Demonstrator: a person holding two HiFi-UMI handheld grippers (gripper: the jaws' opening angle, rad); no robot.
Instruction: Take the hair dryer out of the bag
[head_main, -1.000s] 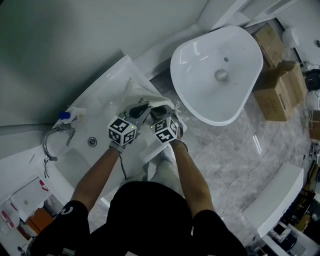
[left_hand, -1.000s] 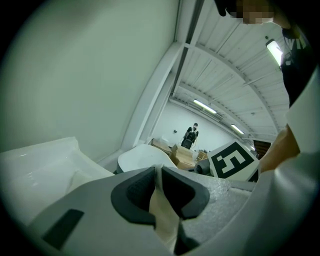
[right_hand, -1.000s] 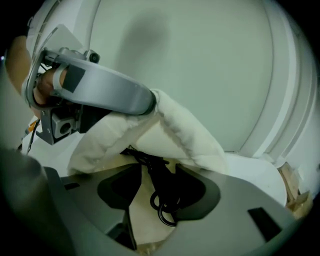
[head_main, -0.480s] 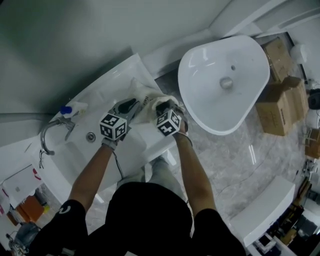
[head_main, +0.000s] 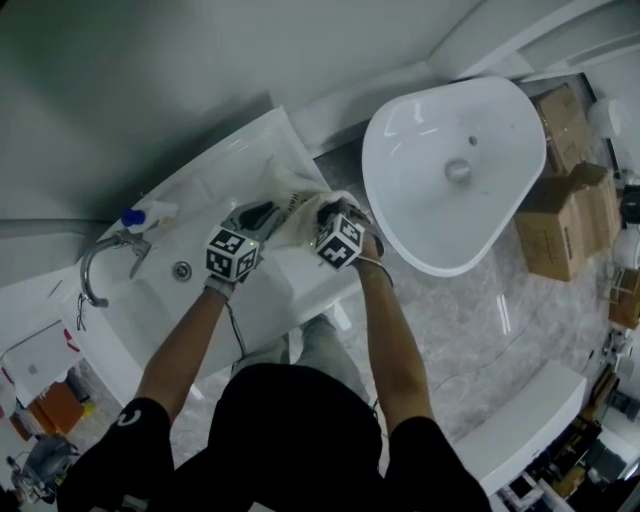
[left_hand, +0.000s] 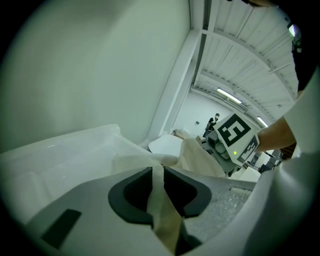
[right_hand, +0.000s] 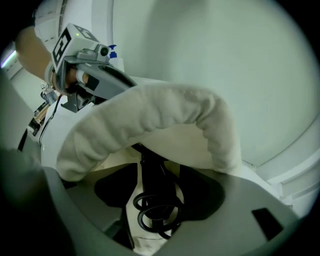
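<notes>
Cloth from the cream bag (head_main: 296, 203) is pinched in the left tool (left_hand: 157, 172), whose jaws have just eased a little wider yet press on the fold from both sides. The bag lies on the white tabletop (head_main: 290, 287), off to one side of the tap (head_main: 102, 265). The right tool (right_hand: 159, 192) points steeply down into the bag's open mouth. Its jaws have just been opening and stand wide apart, with the black dryer (right_hand: 152, 167) and its coiled cord (right_hand: 157, 215) between them, inside the bag. The pads look clear of the dryer, though in that shadow I can't be sure.
</notes>
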